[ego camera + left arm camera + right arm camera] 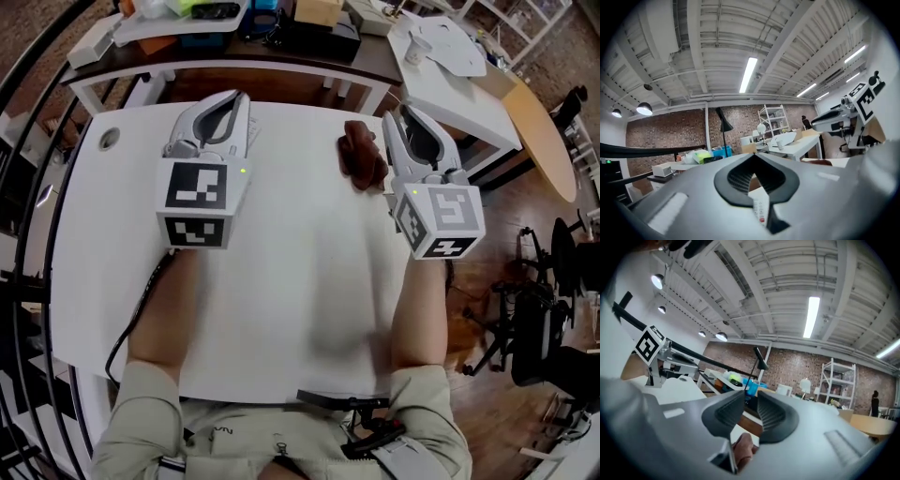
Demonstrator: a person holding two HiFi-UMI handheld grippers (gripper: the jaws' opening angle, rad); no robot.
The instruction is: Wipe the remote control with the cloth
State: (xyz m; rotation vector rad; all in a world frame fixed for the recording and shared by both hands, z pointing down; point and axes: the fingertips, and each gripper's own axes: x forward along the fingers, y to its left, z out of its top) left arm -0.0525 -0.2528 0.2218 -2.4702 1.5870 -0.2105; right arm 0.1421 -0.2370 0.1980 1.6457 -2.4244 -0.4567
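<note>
Over the bench (300, 309), the right hand-held gripper (750, 402) has its jaws a little apart and empty, with the cloth (364, 157) just beside it. The left hand-held gripper (752, 157) is closed on nothing, and the remote (759, 206) lies under it. I would open the right one wider and grip the cloth firmly first.

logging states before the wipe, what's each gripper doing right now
left gripper: closed, tips touching; remote control shows through the slit, grip unclear.
right gripper: slightly open, cloth beside it.

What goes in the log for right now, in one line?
stage: wiping not started | left gripper: shut, remote control seen beyond it | right gripper: slightly open, empty | cloth: on table beside right gripper
</note>
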